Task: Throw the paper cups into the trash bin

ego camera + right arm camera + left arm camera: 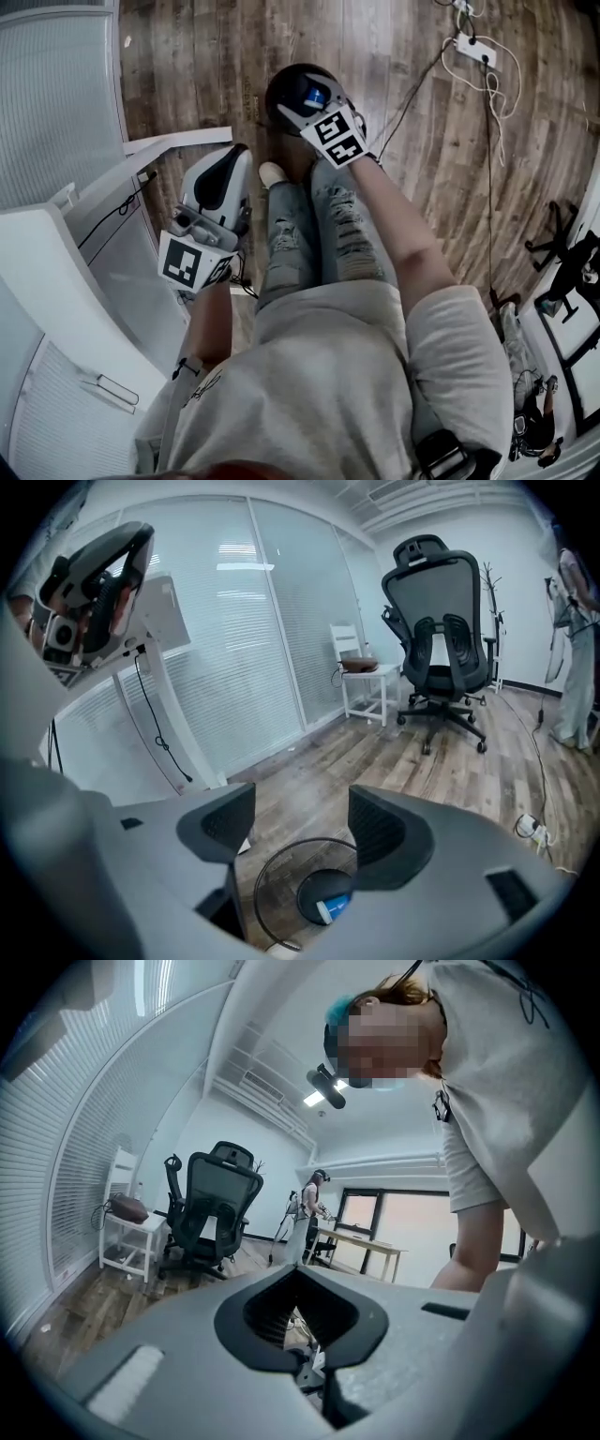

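Note:
A round black trash bin (281,89) stands on the wood floor in front of the person's feet. Inside it lies a blue-and-white thing (315,95), perhaps a paper cup; I cannot tell for sure. My right gripper (309,105) hangs just above the bin. In the right gripper view my right gripper (298,825) is open and empty, with the bin's rim (267,878) and the blue thing (333,907) below the gap. My left gripper (230,169) is held at the person's left side, away from the bin. In the left gripper view my left gripper (302,1274) points upward, shut, with nothing in it.
A white desk (56,281) and a glass wall with blinds stand at the left. A power strip with cables (476,49) lies on the floor at the far right. A black office chair (441,639) and a small white chair (361,682) stand further off. Another person (305,1208) works at the back.

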{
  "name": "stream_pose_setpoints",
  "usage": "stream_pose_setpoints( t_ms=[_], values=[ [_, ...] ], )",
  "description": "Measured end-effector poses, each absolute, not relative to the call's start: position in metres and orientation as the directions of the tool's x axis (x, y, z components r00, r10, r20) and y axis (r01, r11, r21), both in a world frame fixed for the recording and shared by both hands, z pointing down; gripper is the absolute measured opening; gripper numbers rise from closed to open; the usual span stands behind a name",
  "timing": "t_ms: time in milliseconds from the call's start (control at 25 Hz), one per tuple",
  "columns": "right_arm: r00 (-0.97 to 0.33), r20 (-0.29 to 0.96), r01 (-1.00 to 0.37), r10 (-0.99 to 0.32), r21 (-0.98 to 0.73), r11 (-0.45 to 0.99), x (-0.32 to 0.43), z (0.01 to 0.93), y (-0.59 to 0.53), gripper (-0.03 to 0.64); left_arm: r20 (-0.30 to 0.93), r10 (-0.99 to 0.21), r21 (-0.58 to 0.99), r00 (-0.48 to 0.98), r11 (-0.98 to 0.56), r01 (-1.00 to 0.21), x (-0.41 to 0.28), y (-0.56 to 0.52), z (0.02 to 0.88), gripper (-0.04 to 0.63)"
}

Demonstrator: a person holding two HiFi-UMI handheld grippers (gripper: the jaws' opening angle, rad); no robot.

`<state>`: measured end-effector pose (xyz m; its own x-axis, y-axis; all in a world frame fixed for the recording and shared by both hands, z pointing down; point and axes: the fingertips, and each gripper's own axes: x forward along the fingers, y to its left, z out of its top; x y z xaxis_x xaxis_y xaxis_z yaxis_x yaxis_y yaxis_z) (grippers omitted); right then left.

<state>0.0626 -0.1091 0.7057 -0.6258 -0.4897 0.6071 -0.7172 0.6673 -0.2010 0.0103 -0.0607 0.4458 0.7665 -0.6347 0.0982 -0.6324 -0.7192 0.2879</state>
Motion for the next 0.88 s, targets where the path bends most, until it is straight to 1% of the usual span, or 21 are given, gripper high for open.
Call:
stream_pose_setpoints(
  t_ms=[320, 600, 880],
  values=[
    [-0.638, 0.528, -0.732, -0.561, -0.187, 0.656, 0.066, 0.632, -0.11, 0.295, 0.085, -0.629, 0.259, 0.773, -0.735, -0.627, 0.013, -0.055, 0.412, -0.006],
    [-0.651, 0.477, -0.73, -0.591, -0.177, 0.66, 0.067, 0.584, -0.111, 0.295, 0.073, -0.633, 0.226, 0.771, -0.742, -0.631, 0.019, -0.054, 0.385, -0.006],
    [-0.668, 0.414, -0.722, -0.619, -0.158, 0.674, 0.068, 0.529, -0.116, 0.295, 0.054, -0.652, 0.252, 0.757, -0.724, -0.642, 0.016, -0.055, 0.361, -0.006]
  ],
)
